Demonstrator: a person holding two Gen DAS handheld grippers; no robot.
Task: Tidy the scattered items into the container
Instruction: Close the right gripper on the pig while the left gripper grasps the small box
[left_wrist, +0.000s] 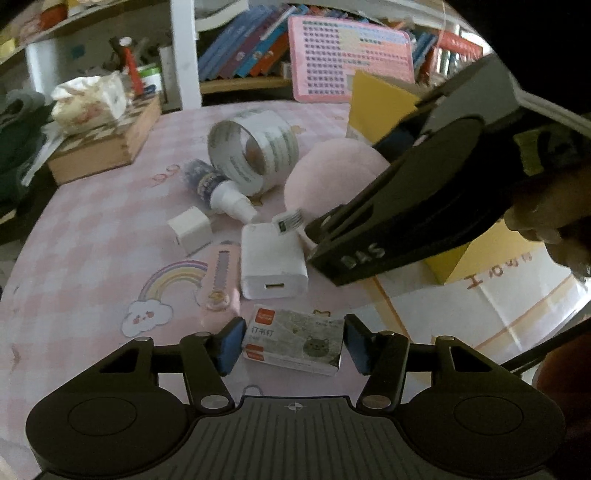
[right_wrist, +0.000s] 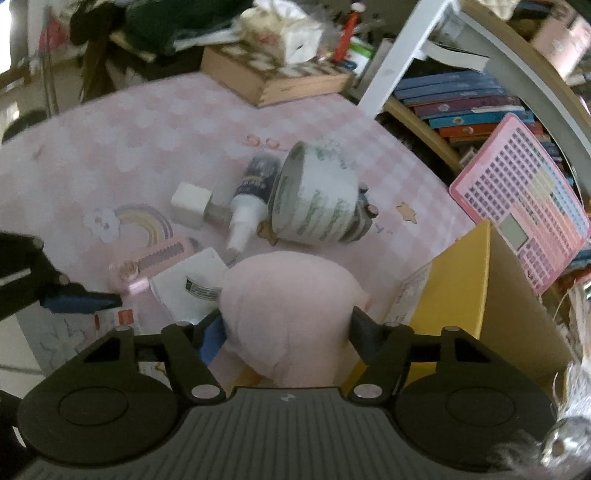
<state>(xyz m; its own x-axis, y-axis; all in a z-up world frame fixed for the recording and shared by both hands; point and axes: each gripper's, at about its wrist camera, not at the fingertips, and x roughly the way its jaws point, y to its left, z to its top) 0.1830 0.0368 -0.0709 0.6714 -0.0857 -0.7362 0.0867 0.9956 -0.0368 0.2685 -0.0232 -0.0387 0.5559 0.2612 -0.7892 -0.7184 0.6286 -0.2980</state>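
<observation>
We have our open left claw (left_wrist: 293, 345) around the staple box (left_wrist: 293, 341), the right claw (right_wrist: 286, 332) gripping the pink plush (right_wrist: 288, 306), and most items ahead of both claws still wait outside the yellow container (right_wrist: 458, 295).

I see a counter covered by a pink checked cloth with a rainbow print (left_wrist: 110, 206). At the top of the frame, a white-posted wooden shelf (left_wrist: 184, 55) holds a leaning row of colourful books (left_wrist: 243, 48). Light is dim.
</observation>
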